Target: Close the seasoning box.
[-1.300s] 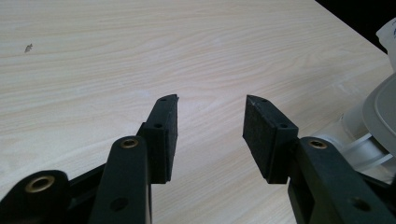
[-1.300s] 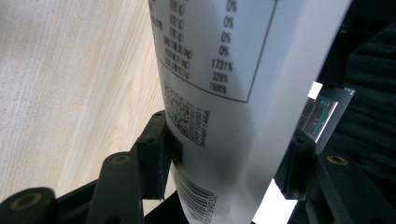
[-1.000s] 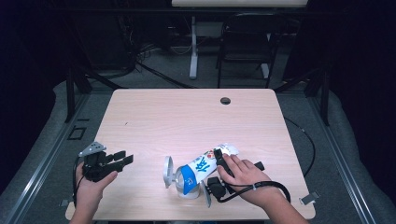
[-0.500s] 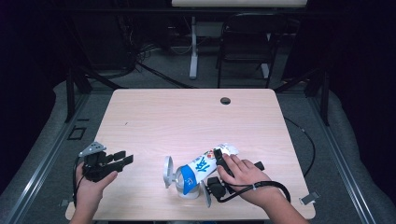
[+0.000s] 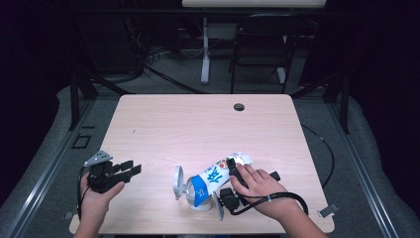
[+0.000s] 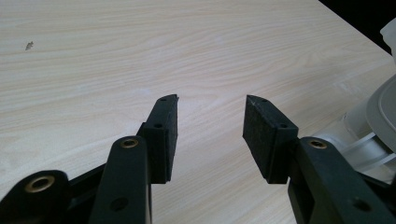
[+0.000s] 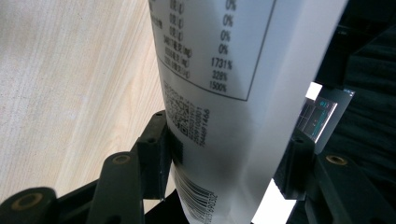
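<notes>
Pouch (image 7: pixel 219 88) sits clamped between the right gripper's (image 5: pixel 229 178) jaws, lying at five o'clock on the table (image 5: pixel 198 124), so grasping looks done and moving remains; left gripper (image 6: pixel 211 135) at eight o'clock gapes empty.

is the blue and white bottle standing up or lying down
Lying down: the bottle rests on its side on the table, clamped in the right gripper.

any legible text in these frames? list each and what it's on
"0%", three times, then "1731%", "328%", "1500%": table printed on the white pouch clamped in the right gripper.
Codes by the barcode: too blurred.
Large blue characters on the pouch front, high view: too small to read.
Wooden table, left gripper: none.
</notes>
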A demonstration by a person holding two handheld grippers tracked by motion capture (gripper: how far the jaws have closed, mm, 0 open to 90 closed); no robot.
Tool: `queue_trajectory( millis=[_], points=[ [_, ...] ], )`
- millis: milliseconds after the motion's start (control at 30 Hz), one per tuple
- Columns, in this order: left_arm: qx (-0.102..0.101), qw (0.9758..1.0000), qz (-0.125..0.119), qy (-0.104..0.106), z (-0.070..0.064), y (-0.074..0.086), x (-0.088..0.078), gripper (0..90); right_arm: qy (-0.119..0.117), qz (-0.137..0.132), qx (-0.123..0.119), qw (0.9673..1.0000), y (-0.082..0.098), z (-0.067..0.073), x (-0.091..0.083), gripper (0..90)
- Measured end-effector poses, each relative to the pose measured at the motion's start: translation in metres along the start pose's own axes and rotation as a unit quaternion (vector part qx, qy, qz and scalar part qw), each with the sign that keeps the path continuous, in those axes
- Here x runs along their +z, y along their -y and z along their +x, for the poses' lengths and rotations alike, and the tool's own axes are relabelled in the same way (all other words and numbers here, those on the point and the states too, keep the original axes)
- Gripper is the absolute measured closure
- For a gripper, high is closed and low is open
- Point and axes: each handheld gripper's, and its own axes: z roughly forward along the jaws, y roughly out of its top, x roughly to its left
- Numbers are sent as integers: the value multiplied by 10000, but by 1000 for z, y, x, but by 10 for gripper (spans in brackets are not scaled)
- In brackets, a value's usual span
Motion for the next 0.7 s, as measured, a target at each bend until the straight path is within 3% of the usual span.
queue_trajectory(
  millis=[700],
  points=[
    [-11,10000,10,3,0,0,0,553,29,-26,-25,10000,0,0,-1,473]
  ],
)
